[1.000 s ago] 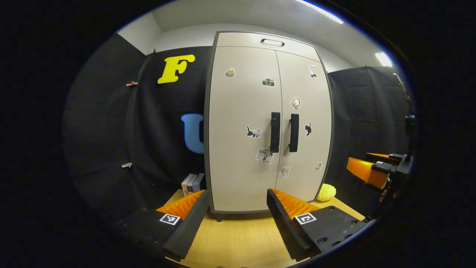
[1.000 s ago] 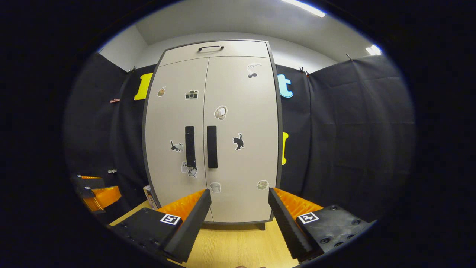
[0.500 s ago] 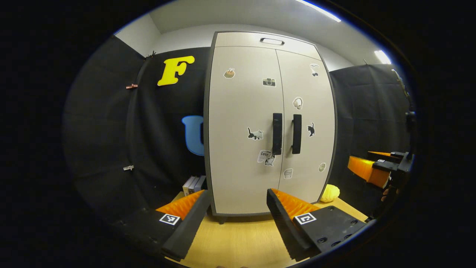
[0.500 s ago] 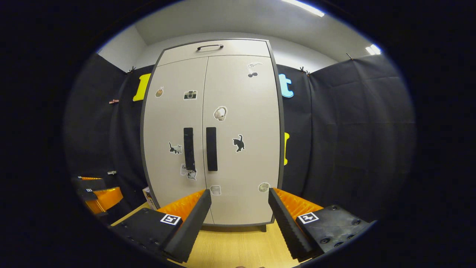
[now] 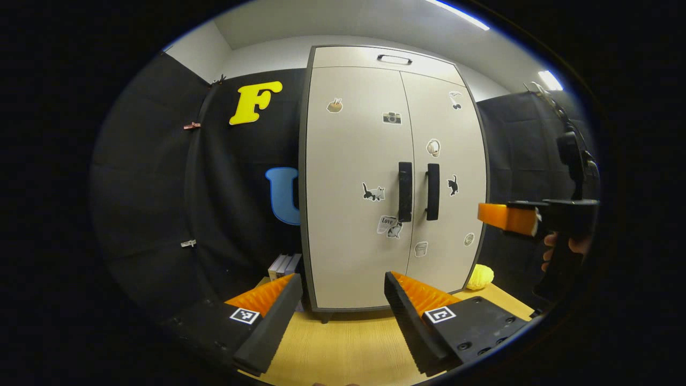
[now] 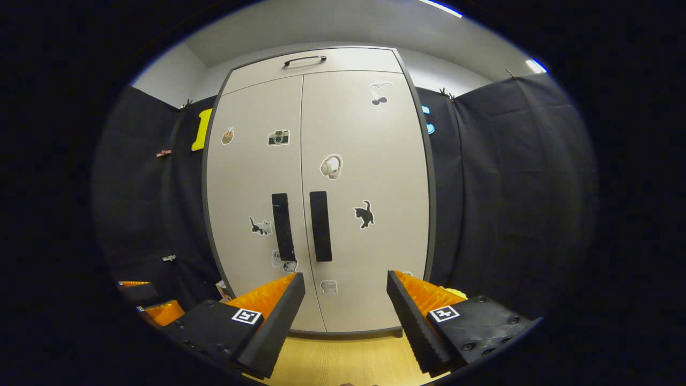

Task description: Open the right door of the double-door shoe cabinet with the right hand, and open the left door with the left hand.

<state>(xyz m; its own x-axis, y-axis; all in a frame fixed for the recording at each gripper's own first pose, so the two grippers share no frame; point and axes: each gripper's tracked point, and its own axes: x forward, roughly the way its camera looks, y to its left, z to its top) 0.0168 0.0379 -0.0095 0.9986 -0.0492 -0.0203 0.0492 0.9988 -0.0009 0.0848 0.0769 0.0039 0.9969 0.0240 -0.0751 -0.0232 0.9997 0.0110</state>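
The cabinet [image 5: 394, 177] stood upright at the back edge of the wooden table [image 5: 343, 348], both doors closed, the left door [image 5: 356, 182] and right door [image 5: 447, 177] meeting at a thin seam with the two black handles either side of it, the left handle [image 5: 405, 191] and the right handle [image 5: 432, 184]. The left gripper view took in the cabinet from its left side and showed what the other did not: some books [image 5: 284, 265] on the table by the cabinet's left bottom corner, a yellow object [image 5: 479, 276] by its right bottom corner, and the right gripper [image 5: 506, 219] held level off the cabinet's right edge, a hand [image 5: 563, 249] on its grip, well apart from the doors; seen edge-on there, its opening could not be judged. The right gripper view faced the doors more squarely, the right handle [image 6: 320, 225] near its middle, and caught orange parts of the left gripper [image 6: 155, 305] low at its left edge. The left gripper [image 5: 340, 300] had its fingers [image 5: 268, 321] spread wide, nothing between them and touching nothing, the table below and the left door ahead. The right gripper [image 6: 345, 303] likewise had its fingers [image 6: 412, 321] spread wide and empty, clear of the doors and of both handles
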